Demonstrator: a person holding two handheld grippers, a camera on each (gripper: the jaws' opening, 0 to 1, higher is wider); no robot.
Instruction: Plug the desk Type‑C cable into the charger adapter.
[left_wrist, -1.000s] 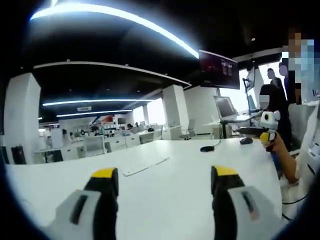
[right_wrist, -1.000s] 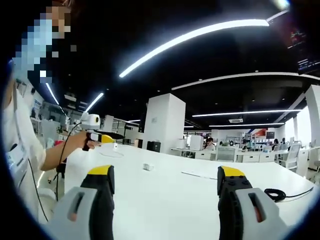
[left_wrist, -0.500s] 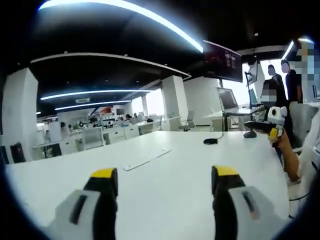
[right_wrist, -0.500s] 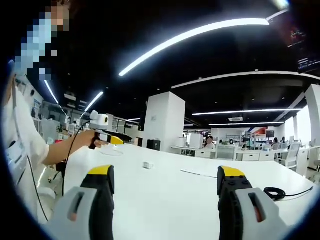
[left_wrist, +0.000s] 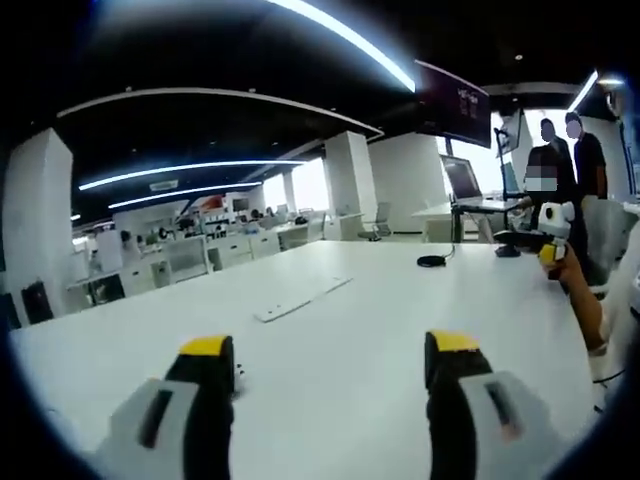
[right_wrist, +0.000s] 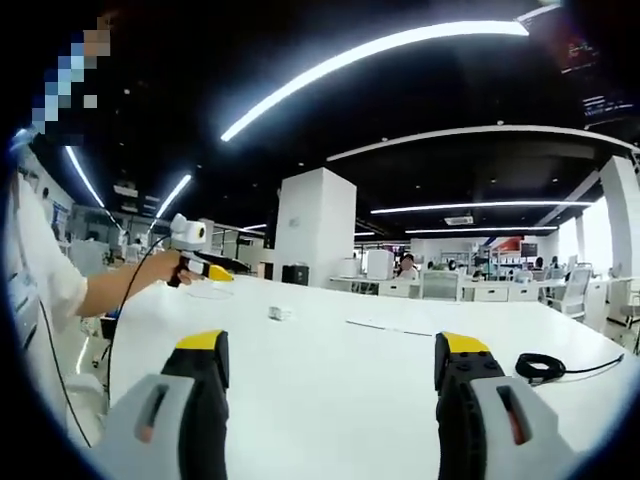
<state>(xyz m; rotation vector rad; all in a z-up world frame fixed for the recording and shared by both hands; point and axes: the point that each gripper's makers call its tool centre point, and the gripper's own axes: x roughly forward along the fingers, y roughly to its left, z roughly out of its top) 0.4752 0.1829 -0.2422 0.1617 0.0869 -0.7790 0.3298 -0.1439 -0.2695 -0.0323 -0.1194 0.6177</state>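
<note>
Both the left tongs (left_wrist: 325, 365) and the right tongs (right_wrist: 330, 365) hang apart and empty over the white bench (right_wrist: 330, 350), with the coiled black cable (right_wrist: 540, 367) at the right-centre of the right gripper view and the small white charger adapter (right_wrist: 279, 313) left of centre.

Looking smooth and white, counter (left_wrist: 380, 330) giving off a soft sheen under the ceiling strips. Left tool (left_wrist: 325, 400) and right tool (right_wrist: 330, 400) showing matt grey plastic bodies with yellow, rubbery-looking tips. Coiled black cable (right_wrist: 540, 368) appearing smooth, plastic-sheathed. Small white charger adapter (right_wrist: 279, 313) looking like hard plastic.
</note>
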